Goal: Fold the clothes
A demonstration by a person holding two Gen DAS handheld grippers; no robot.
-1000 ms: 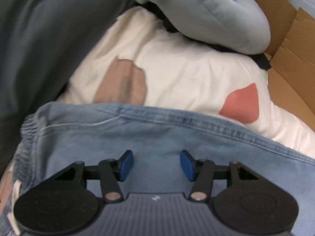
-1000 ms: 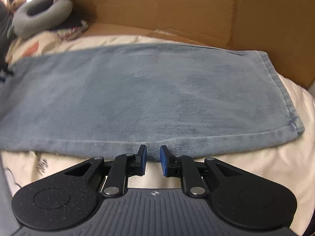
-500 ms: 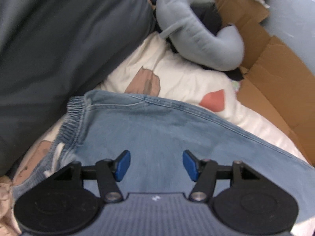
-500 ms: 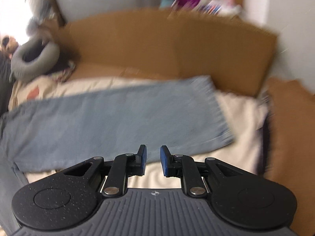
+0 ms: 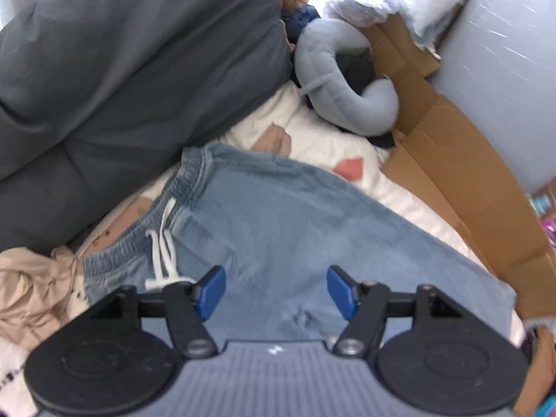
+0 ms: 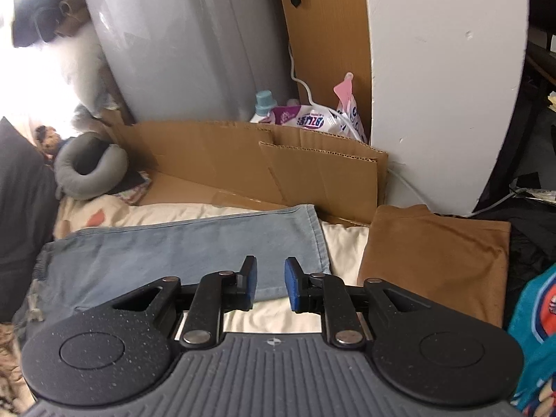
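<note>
Lying flat on the cream patterned bedsheet (image 5: 312,139), the blue denim trousers (image 5: 295,215) are already doubled leg over leg, with the elastic waistband (image 5: 180,187) and white drawstring (image 5: 163,243) at one end and the hem (image 6: 318,239) at the other, near the cardboard (image 6: 215,153).

Left gripper (image 5: 276,290): jaws spread and opening, nothing between them, held above the hip area. Right gripper (image 6: 270,285): jaws a little apart and opening, nothing pinched, held above the hem end.

Handling judgement: denim is soft but fairly heavy and thick, so it should drape without springing back; not slippery, not fragile. Two stacked legs mean several layers, so a deep bite is needed or only the top layer will be lifted. Best holds are judged to be the hem corners for the right side and the waistband edge for the left; the drawstring should be avoided, as it would pull loose.

A folded brown garment (image 6: 434,250) sits just beside the hem end.
</note>
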